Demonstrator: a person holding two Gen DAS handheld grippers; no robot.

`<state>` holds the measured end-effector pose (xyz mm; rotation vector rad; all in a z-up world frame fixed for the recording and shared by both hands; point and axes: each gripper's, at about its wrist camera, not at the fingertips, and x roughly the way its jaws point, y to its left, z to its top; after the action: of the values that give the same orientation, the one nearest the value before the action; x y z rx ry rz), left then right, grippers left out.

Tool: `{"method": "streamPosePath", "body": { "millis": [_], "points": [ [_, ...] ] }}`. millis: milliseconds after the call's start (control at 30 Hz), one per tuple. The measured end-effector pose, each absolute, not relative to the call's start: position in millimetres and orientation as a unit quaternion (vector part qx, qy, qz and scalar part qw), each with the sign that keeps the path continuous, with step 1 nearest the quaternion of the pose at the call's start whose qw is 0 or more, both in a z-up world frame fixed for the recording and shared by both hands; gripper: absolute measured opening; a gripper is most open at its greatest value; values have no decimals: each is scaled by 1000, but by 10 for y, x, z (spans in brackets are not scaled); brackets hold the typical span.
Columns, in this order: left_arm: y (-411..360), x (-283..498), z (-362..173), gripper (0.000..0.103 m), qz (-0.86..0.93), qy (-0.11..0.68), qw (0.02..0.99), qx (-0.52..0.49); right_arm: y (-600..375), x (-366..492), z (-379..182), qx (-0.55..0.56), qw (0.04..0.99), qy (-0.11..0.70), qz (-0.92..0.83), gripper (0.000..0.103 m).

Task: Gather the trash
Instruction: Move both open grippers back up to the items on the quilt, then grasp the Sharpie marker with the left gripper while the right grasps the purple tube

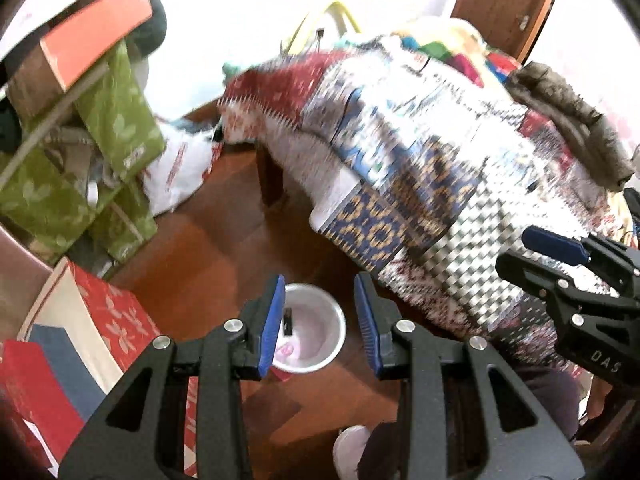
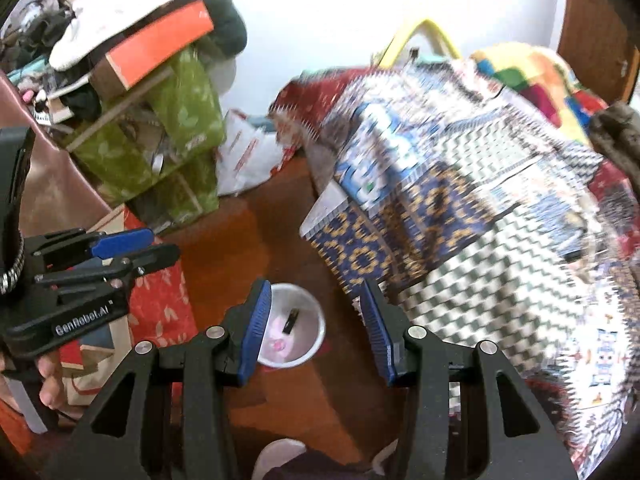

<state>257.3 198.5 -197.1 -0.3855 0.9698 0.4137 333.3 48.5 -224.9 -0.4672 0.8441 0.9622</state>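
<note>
A small white waste bin stands on the brown wooden floor by the bed; it also shows in the right wrist view. Inside lie a small dark piece and pink-white scraps. My left gripper is open and empty, held above the bin. My right gripper is open and empty, also above the bin. Each gripper shows in the other's view, the right one at the right edge and the left one at the left.
A bed with a patchwork quilt fills the right side. Green boxes with an orange box on top are stacked at left, a white plastic bag beside them. Red patterned bags stand at lower left.
</note>
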Motion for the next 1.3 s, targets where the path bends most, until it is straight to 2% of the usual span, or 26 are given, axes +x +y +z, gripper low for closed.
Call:
{"method": "streamPosePath", "body": {
  "millis": [400, 533, 667, 800, 867, 933, 1133, 1300],
  "points": [
    [1310, 2921, -1037, 36, 168, 360, 908, -131, -463, 3550, -1418, -141, 846, 302, 416, 43],
    [1044, 3194, -866, 46, 136, 341, 922, -124, -805, 3748, -1229, -119, 872, 277, 386, 43],
    [747, 3557, -786, 47, 102, 333, 932, -103, -1092, 3979, -1135, -103, 893, 263, 352, 43],
    [495, 3995, -817, 50, 70, 339, 934, -88, -1379, 4273, -1116, -98, 911, 257, 308, 46],
    [397, 4194, -871, 50, 58, 345, 933, -86, -1491, 4407, -1129, -95, 916, 259, 291, 54],
    [326, 4386, -947, 50, 46, 352, 931, -86, -1650, 4580, -1172, -88, 922, 263, 270, 56],
    [117, 4971, -1310, 50, 18, 383, 920, -82, -1958, 5025, -1418, -76, 926, 294, 225, 56],
    [9, 5425, -1750, 50, 3, 420, 905, -71, -2060, 5453, -1838, -66, 916, 341, 200, 56]
  ]
}}
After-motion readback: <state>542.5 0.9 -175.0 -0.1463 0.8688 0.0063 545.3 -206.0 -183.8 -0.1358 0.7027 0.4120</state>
